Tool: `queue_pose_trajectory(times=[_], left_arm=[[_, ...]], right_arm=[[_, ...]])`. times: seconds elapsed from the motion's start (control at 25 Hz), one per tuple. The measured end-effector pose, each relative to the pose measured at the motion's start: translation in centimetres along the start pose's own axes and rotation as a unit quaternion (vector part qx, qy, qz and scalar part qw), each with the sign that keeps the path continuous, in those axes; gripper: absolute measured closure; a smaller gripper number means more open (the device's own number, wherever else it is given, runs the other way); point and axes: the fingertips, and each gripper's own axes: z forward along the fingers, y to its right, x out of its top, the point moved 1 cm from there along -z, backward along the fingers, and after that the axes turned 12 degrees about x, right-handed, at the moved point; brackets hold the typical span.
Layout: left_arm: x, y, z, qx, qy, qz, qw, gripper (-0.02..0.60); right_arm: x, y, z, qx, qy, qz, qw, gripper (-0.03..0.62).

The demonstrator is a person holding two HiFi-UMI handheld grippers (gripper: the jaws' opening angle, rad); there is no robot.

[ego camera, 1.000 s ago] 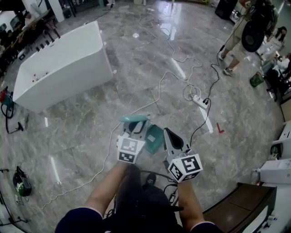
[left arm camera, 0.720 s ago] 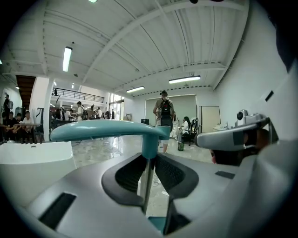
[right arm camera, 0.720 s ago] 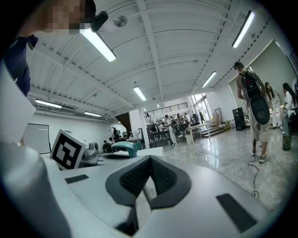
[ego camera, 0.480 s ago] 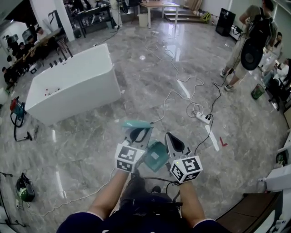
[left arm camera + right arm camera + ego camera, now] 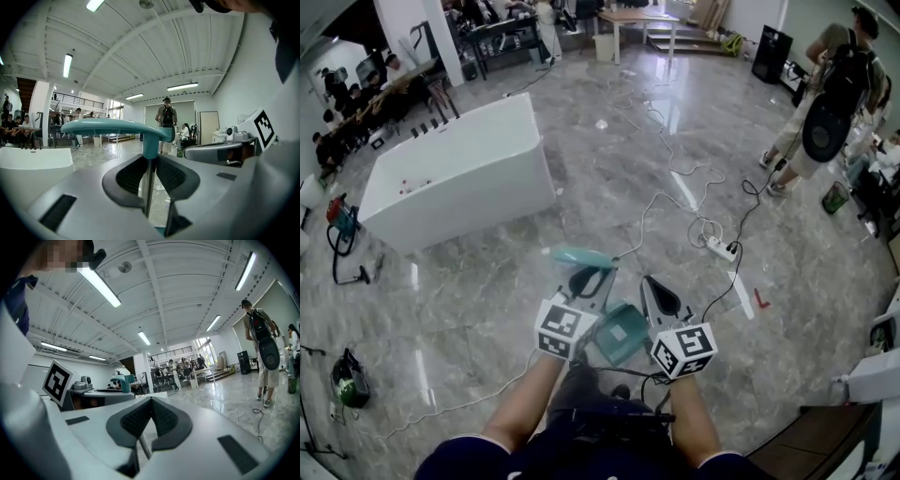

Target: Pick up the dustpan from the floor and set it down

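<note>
Dustpan [image 5: 622, 333] up off the grey floor [image 5: 487, 281], gripped by the left tongs [image 5: 586, 279] alone. Along the left jaws: dark pads clamped from both sides on the thin metal shaft [image 5: 148, 190], just below the teal crossbar handle [image 5: 108, 125], the handle lying level above the jaw tips. In the head view: handle out ahead of the left tongs, teal scoop [image 5: 614, 339] hanging lower and nearer the body, down between the left marker cube [image 5: 561, 328] and the right marker cube [image 5: 684, 349], just beside the left one. Right tongs [image 5: 653, 284] alongside, to the right of the shaft and apart from the dustpan, jaw tips together with nothing between the pads. Handle also visible off to the left in the right gripper view, past the body of the left tongs. Further off on the floor: a white bathtub [image 5: 459, 169] to the left, loose cables [image 5: 652, 202] and a power strip [image 5: 719, 248] ahead, a person with a backpack [image 5: 825, 103] standing at the far right.
</note>
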Motion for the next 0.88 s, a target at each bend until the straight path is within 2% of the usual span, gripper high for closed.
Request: queue_pose_trajectory(times=[0.24,0.88], left_arm=[[-0.3,0.8,-0.2,-0.001,0.006,-0.006,1.0000,0.483],[-1.8,0.5,1.0,0.000,-0.010,-0.007,0.9999,0.483]], right_arm=[[-0.6,0.2,-0.5,0.004,-0.002,0.004,1.000,0.588],[-1.5,1.0,-0.5,-0.004,-0.012,0.011,1.000,0.588]])
